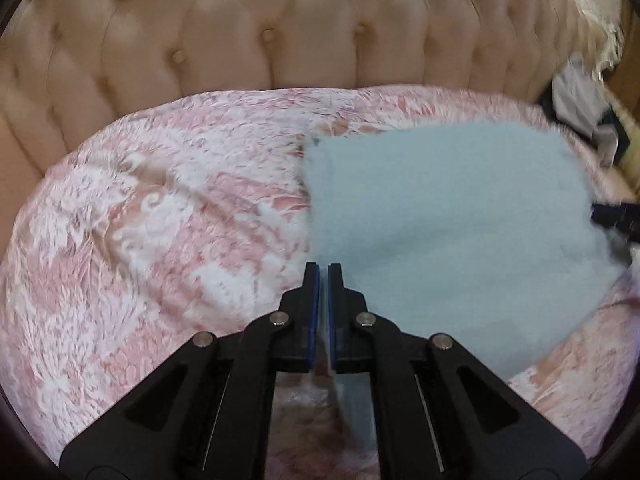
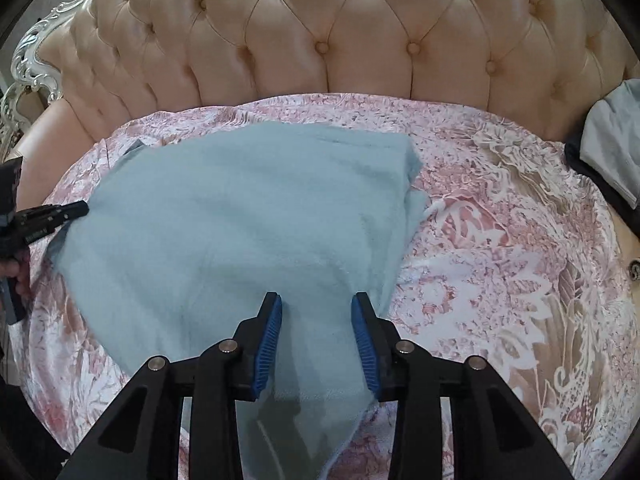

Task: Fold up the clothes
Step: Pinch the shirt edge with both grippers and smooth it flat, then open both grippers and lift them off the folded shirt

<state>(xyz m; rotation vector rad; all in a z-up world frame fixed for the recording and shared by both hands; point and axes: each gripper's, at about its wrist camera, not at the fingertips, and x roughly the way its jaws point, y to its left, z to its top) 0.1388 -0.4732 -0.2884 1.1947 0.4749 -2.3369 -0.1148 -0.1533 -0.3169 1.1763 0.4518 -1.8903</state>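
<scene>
So the light blue garment [image 2: 248, 216] is spread out on the pink floral bedspread [image 2: 500, 248], right in front of the tufted beige headboard [image 2: 320, 28].

The right gripper [image 2: 316, 308] hovers over the near edge of it with its blue-padded fingers [image 2: 268, 340] spread wide apart, cloth lying under the gap, nothing pinched.

The left gripper [image 1: 323, 276] is at the garment's left edge, fingers nearly pressed together with only a thin slit between them. Can't really tell whether any fabric is caught in there.

What only the right wrist view gives you: the left gripper seen from the side, tip touching the cloth's edge, plus a carved white frame [image 2: 36, 48] beside the headboard and some grey clothes [image 2: 612, 136] at the far right.

The left wrist view is blurrier, but it shows a pile of dark and white clothes [image 1: 580, 108] off the bed's corner.
</scene>
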